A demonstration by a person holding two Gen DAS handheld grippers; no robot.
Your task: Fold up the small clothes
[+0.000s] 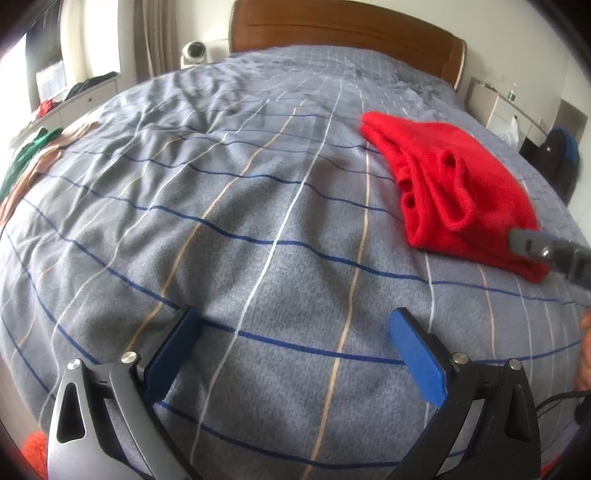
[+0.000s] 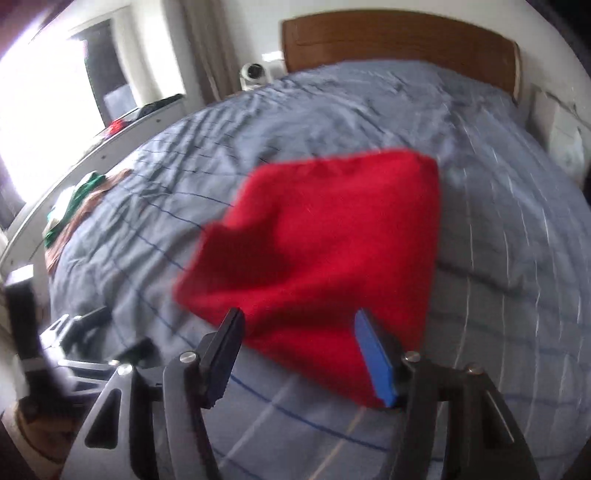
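Left gripper (image 1: 295, 354) is hovering low over bare bedspread (image 1: 258, 229), jaws spread wide, holding nothing and touching nothing; only grey checked cover is showing between the blue pads

Right gripper (image 2: 299, 354) is also standing parted, though less widely, with its fingers framing the near edge of the red garment (image 2: 325, 236); the frame is smeared with motion blur, so I cannot tell whether the pads are brushing the cloth or sitting just clear of it. Nothing is being pinched between them

The red garment (image 1: 454, 184) is lying on the right half of the bed, already doubled into a compact packet: the left wrist view is showing stacked layers and looped hems along its left side, the right wrist view a flat squarish top

Judgement: this piece is looking folded or nearly so, and the step in hand is probably a last fold or a tidy-up and set-aside. Next move is likely calling for a clean pinch through all layers at the near edge, so the stack is not sliding apart

Farther left, a green and brown heap of clothes (image 1: 26, 162) is waiting at the bed's edge; beyond, the wooden headboard (image 1: 343, 33)
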